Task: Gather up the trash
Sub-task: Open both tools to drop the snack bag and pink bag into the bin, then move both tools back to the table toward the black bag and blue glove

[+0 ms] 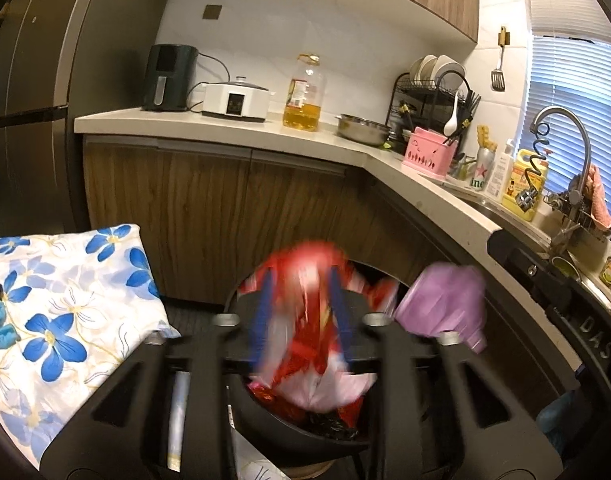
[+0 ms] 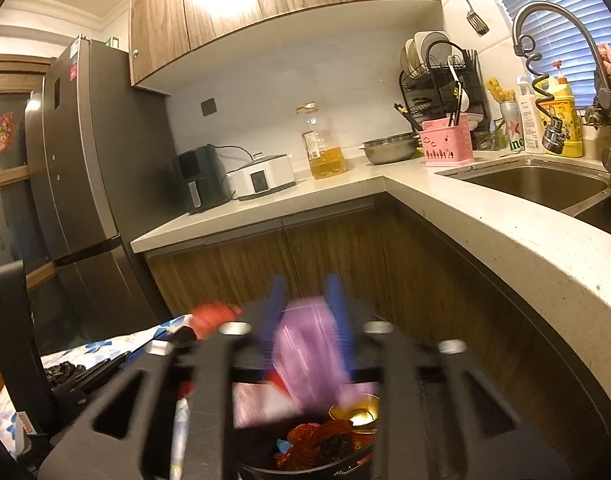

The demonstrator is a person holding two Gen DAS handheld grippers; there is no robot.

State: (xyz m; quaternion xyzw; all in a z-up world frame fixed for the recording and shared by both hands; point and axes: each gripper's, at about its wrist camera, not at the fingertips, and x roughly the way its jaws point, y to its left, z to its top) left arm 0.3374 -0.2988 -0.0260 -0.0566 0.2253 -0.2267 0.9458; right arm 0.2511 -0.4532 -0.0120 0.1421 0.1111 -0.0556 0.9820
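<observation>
My left gripper (image 1: 300,276) hangs over a black round bin (image 1: 265,420), its blue fingers (image 1: 261,320) standing apart. A red and white wrapper (image 1: 309,340), blurred, is between them and trails down into the bin; the pads do not seem to press it. My right gripper (image 2: 306,280) is beside it over the same bin (image 2: 261,470), jaws parted around a blurred purple wrapper (image 2: 309,356). That purple wrapper (image 1: 441,304) also shows in the left wrist view. Red and dark crumpled trash (image 2: 321,444) and a gold piece (image 2: 357,412) lie in the bin.
A blue-flowered cloth (image 1: 65,312) lies left of the bin. Wooden cabinets (image 1: 225,216) under an L-shaped counter (image 1: 233,128) stand behind it. A tall fridge (image 2: 85,184) is at the left, a sink (image 2: 533,184) with tap at the right, an oil bottle (image 1: 303,96) on the counter.
</observation>
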